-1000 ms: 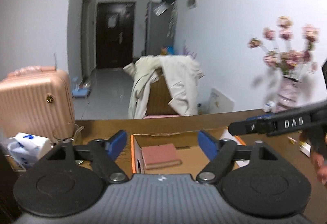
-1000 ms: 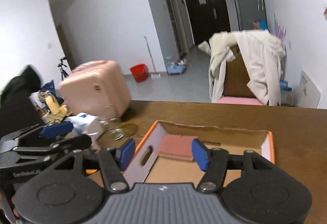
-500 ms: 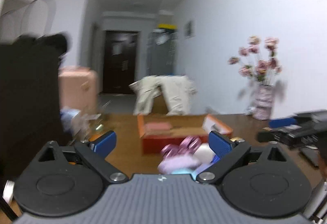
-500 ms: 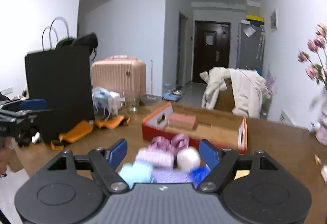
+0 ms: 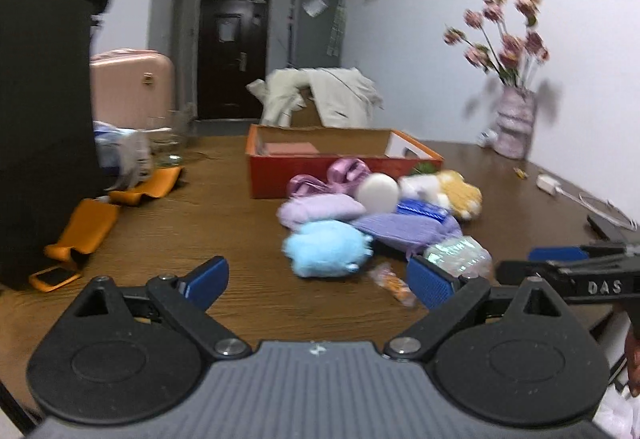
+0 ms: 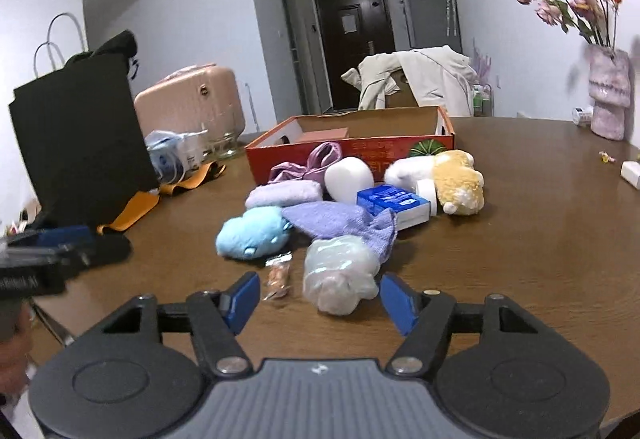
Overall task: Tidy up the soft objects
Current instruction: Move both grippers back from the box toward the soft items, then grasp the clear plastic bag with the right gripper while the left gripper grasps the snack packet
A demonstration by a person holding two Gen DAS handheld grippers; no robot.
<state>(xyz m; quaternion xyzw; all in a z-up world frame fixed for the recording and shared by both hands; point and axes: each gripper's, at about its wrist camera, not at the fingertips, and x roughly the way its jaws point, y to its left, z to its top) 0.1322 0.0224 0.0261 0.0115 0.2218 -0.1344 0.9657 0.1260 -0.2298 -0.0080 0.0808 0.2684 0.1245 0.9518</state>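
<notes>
The left gripper [image 5: 316, 281] hangs above the wooden table [image 5: 208, 223] with its jaws spread wide and nothing between them. The right gripper [image 6: 320, 303] stands at a middling spread; its jaws have just been narrowing, and they too grip nothing, though a clear plastic-wrapped bundle [image 6: 340, 275] lies just ahead of them, roughly on their centre line.

The soft things sit in a loose heap ahead of both claws, short of an orange cardboard box [image 6: 360, 143] that stands open just beyond the pile. Nearest the left claw, slightly right of its centre line, lies a light-blue plush toy [image 5: 326, 253]. Behind it are a lilac knitted cloth [image 6: 340, 223], a pale purple pad [image 6: 284, 195], a shiny pink bow [image 6: 316, 163], a white foam-like ball [image 6: 348, 179] and a yellow-and-white plush animal [image 6: 452, 179]. A blue-and-white carton [image 6: 396, 205] rests among them and looks stiff rather than soft. A small snack wrapper [image 6: 276, 275] lies between the blue toy and the bundle.

The plush toys are probably light and squashy, so a pinch across the fattest part of the body should hold best; a grip on an ear or edge may slip off. The wrapped bundle looks slick and crinkly, likely to slide under the pads unless taken across its middle. The cloth will sag, so gathering a fold near its centre seems wisest. The ball may roll away if nudged off-centre.
</notes>
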